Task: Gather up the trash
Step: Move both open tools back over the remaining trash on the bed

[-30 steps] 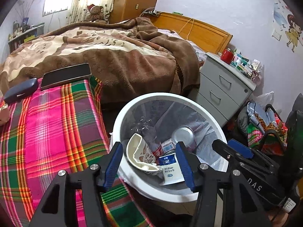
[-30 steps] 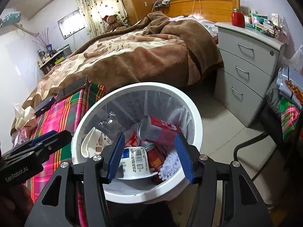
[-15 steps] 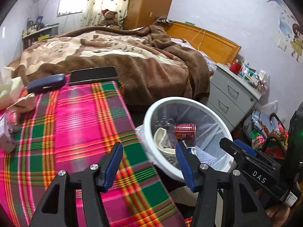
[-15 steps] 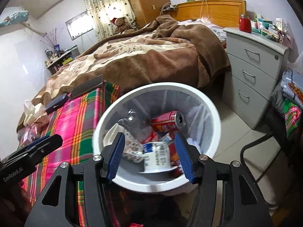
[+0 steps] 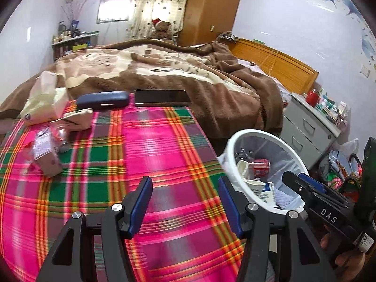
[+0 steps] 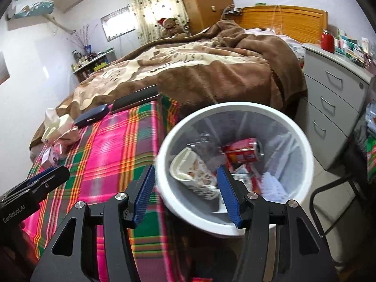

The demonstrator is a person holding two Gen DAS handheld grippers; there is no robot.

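Note:
My left gripper [image 5: 185, 183] is open and empty above the pink plaid tablecloth [image 5: 152, 145]. At the table's left lie a small pink carton [image 5: 45, 155] and a crumpled paper wrapper [image 5: 77, 119]. The white bin [image 5: 249, 132] stands off the table's right edge. My right gripper [image 6: 185, 171] is open with nothing between its fingers, hanging over the near rim of the bin [image 6: 235, 105]. Inside the bin lie a red can [image 6: 242, 151], a crushed paper cup [image 6: 192, 171] and other packaging. Each view shows the other gripper at its edge: the right gripper [image 5: 296, 179] and the left gripper [image 6: 54, 174].
A dark glasses case [image 5: 103, 99], a phone [image 5: 162, 97] and a tissue pack [image 5: 44, 103] lie at the table's far edge, against the bed with its brown blanket [image 5: 188, 77]. A grey drawer cabinet [image 6: 333, 98] and a chair frame [image 6: 329, 195] stand right of the bin.
The left gripper swung left from over the bin to over the tablecloth. The right gripper drew back and left towards the bin's near rim. The red can came to rest in the bin.

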